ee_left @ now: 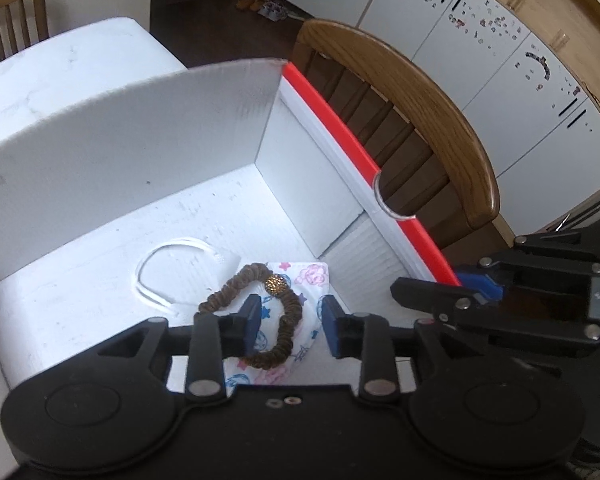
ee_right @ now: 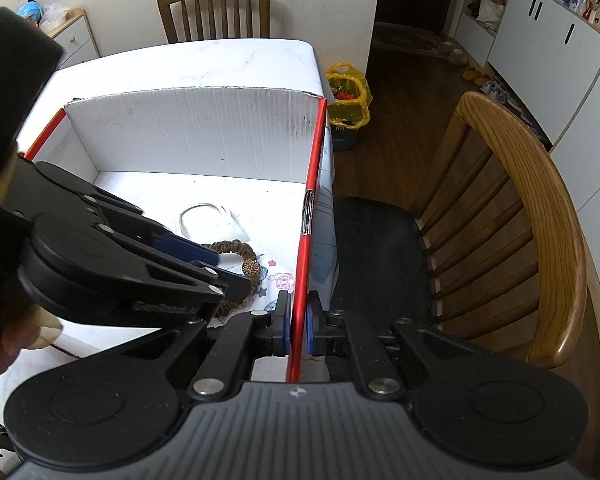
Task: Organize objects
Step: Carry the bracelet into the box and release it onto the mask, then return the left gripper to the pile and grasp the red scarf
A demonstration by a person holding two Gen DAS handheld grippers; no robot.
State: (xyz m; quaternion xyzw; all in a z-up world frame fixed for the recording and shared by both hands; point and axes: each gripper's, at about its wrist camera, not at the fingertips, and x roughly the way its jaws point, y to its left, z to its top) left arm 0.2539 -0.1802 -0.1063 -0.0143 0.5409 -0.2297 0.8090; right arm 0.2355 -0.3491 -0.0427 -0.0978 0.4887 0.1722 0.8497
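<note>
A brown hair scrunchie (ee_left: 220, 292) with a gold bead (ee_left: 277, 282) lies on a cartoon-print face mask (ee_left: 312, 276) on the floor of a white cardboard box (ee_left: 140, 152). A white mask (ee_left: 204, 276) with its ear loop rests beside them. My left gripper (ee_left: 290, 326) hovers over the scrunchie, open; one strand runs between the fingers without the pads pressing it. My right gripper (ee_right: 299, 320) is shut on the box's red-edged side wall (ee_right: 312, 176). In the right wrist view the left gripper (ee_right: 224, 270) partly hides the scrunchie (ee_right: 236, 250).
The box stands on a white marble-look table (ee_right: 220, 60). A wooden chair (ee_right: 520, 200) with a dark seat sits just right of the box, another chair (ee_right: 216, 4) at the table's far end. A yellow bag-lined bin (ee_right: 348, 100) is on the floor. A person's hand (ee_right: 4, 340) holds the left gripper.
</note>
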